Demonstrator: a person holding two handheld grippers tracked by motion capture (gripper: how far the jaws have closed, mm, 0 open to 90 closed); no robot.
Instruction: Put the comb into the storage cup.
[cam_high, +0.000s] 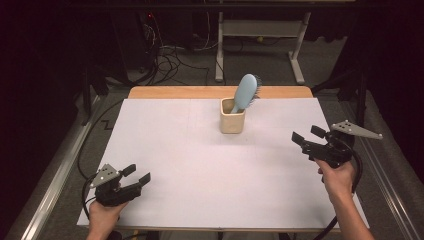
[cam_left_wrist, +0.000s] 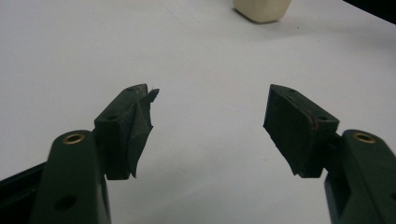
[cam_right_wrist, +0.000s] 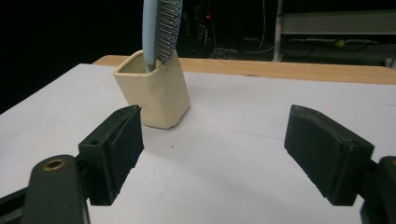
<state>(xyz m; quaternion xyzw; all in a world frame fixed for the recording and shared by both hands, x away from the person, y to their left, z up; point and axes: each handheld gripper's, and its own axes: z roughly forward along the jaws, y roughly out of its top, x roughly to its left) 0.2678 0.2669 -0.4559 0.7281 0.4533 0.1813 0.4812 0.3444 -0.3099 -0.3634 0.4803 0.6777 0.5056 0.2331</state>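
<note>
Approach to the hairbrush (cam_high: 246, 93) in its cream cup (cam_high: 232, 123)
Right hand-held gripper (cam_high: 306, 135) gapes empty near the worktop's (cam_high: 165, 150) right edge — next, reach the brush; left hand-held gripper (cam_high: 138, 174) open too.

Light blue hairbrush (cam_high: 245, 92), cream cup (cam_high: 232, 121), white table cover (cam_high: 200, 165), black hand-held grippers

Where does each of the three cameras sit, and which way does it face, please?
High view: above the person's side, looking forward and down on the table; both hands, left gripper, right gripper.
Left gripper view: between open jaws, low over the sheet, cup ahead.
Right gripper view: between open jaws, facing cup and hairbrush.
All share the cup.
</note>
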